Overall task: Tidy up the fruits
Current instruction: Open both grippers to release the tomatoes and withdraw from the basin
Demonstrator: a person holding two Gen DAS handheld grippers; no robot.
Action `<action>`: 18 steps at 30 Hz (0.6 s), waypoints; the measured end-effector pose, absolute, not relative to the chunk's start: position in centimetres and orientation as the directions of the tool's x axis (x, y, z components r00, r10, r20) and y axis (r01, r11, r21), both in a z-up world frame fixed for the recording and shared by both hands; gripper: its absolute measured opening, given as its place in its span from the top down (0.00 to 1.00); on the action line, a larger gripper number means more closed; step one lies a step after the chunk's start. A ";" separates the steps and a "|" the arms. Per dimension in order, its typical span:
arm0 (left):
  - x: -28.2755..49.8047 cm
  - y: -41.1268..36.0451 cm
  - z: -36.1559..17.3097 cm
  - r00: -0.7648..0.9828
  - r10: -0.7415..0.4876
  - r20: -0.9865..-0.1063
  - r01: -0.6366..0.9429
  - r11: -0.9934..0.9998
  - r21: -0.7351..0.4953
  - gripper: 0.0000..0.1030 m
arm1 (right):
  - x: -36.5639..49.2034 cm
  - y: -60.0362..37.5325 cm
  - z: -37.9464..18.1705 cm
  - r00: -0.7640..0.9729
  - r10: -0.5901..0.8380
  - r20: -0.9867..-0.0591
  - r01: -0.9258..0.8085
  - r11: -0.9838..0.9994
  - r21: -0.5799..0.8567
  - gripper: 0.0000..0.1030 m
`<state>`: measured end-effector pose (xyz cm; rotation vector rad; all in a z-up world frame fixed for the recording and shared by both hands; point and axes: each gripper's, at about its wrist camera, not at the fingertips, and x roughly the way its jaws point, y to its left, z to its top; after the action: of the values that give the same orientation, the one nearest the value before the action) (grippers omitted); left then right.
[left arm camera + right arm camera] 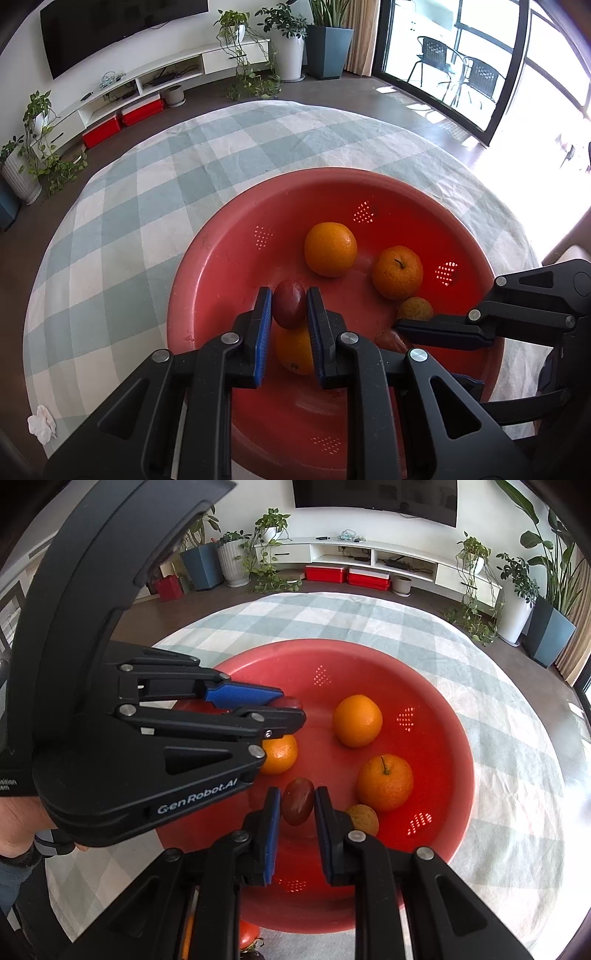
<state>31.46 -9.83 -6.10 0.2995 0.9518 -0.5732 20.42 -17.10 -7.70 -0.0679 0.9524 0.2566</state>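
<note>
Both grippers are hanging over the red colander (pixel 221 258), the left gripper (pixel 289 306) clamping one dark red fruit (pixel 289 309), the right gripper (pixel 297 805) clamping another (pixel 297 801); next, likely releasing them among the oranges (pixel 357 720)

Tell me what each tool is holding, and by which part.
Each holds a small dark red oval fruit over the red basin, pinched across its sides: left tool on one fruit, right tool on another.
</note>
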 end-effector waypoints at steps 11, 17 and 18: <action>31.3 -9.9 -6.0 0.455 -0.323 -0.830 0.585 0.811 0.005 0.78 | 19.9 -16.8 -7.5 0.562 0.184 -0.806 -0.253 0.967 0.044 0.65; 30.8 -10.0 -5.9 0.459 -0.331 -0.825 0.591 0.806 0.005 0.74 | 19.9 -16.8 -7.2 0.565 0.184 -0.804 -0.250 0.967 0.045 0.62; 30.8 -10.0 -5.8 0.459 -0.332 -0.824 0.592 0.806 0.006 0.74 | 19.8 -16.8 -7.1 0.568 0.185 -0.802 -0.251 0.967 0.045 0.62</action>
<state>30.81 -10.02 -5.84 0.3118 0.9330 -0.5802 19.75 -16.79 -7.12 -0.0770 0.9330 0.2562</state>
